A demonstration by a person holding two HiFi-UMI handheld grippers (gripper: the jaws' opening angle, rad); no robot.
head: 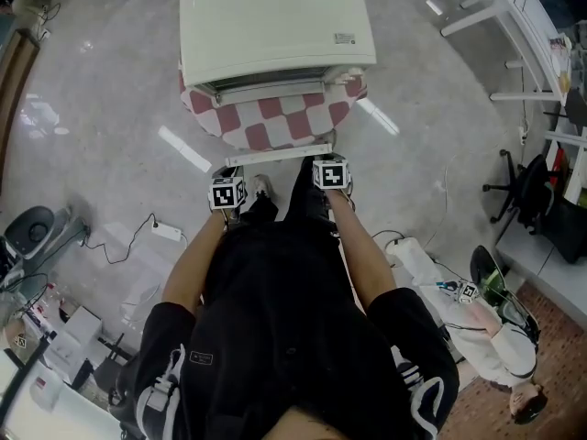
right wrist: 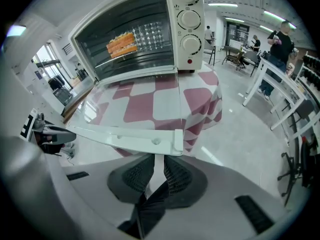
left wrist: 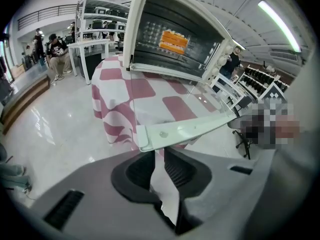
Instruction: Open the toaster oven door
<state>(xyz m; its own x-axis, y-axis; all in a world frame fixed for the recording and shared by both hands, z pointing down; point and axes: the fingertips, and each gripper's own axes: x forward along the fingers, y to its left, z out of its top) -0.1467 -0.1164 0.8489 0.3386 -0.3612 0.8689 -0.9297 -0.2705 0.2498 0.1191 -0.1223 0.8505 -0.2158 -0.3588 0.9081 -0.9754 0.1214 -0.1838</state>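
One door (head: 280, 154) flat before oven (head: 275, 30); checkered table (head: 197, 104) beneath; chair (head: 527, 186) right

Head cam: I look steeply down on toaster oven (head: 275, 30) top, from well above. L + R gripper views: low, close behind door handle (left wrist: 185, 129), facing into oven mouth from either end. All share handle, checked cloth (right wrist: 202, 101).

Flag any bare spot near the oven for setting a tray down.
Oven top is bare. Floor either side of the table is open. The table's front strip lies under the open door, and the left gripper and right gripper crowd its handle.
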